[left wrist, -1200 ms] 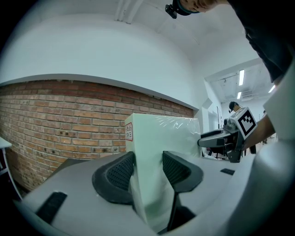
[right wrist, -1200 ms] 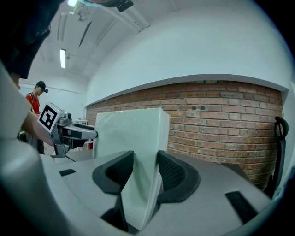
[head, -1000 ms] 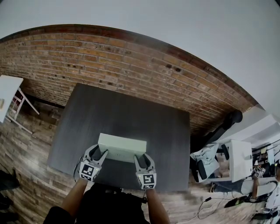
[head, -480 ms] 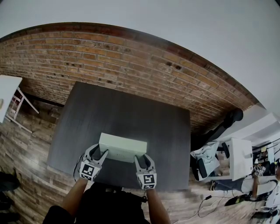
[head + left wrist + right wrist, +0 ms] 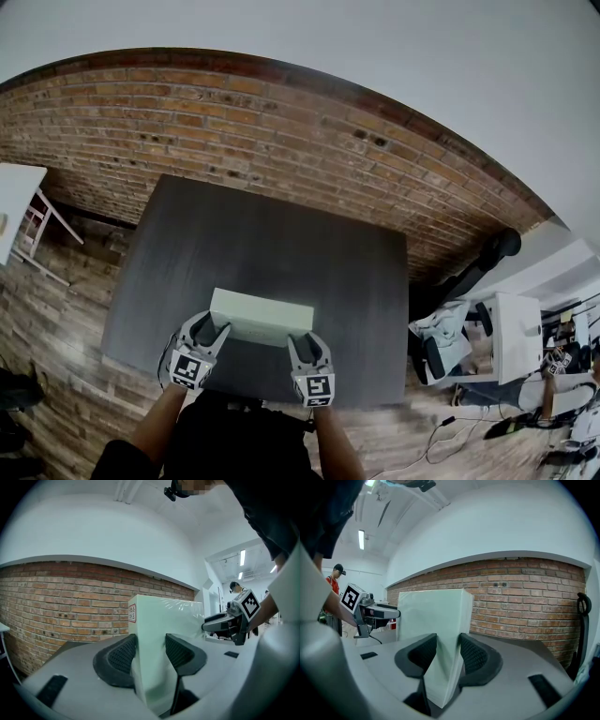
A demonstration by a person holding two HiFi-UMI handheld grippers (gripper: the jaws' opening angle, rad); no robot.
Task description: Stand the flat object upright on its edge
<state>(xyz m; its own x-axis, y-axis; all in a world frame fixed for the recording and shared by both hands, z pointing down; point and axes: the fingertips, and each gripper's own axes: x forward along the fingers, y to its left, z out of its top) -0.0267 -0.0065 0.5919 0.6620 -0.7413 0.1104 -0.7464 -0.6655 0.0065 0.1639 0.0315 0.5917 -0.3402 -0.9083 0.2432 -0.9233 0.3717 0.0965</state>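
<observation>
Flat box (image 5: 261,319): pale green-white, rectangular and slab-shaped, with sharp corners. It is wrapped in clear glossy film that wrinkles and catches light near its top edge. In my left gripper view I see a small red-printed label (image 5: 132,613) on its narrow end face.

Position: the box is over the near part of the table, long side running left to right, one gripper at each end. In both gripper views its broad faces stand close to vertical and rise well above the jaws. I cannot tell whether its lower edge rests on the table.

Left gripper (image 5: 208,336): clamped on the box's left end. Its dark, dimpled pads (image 5: 123,654) sit against the two broad faces with the narrow end between them. The jaws stand fairly wide because of the box's thickness.

Right gripper (image 5: 302,345): clamped on the right end in the same way, textured pads (image 5: 471,657) pressed on either face. Each gripper has grey moulded jaws and a cube with black-and-white square markers. My forearms reach in from the bottom of the head view.

Table (image 5: 281,244): dark grey rectangular top, matte, with a faint streaked grain.

Brick wall (image 5: 281,122): red-brown, rough, with pale mortar lines, directly behind the table and white wall above it.

Floor (image 5: 56,309): weathered wood planks.

White side table (image 5: 14,202): at the far left, on thin legs.
</observation>
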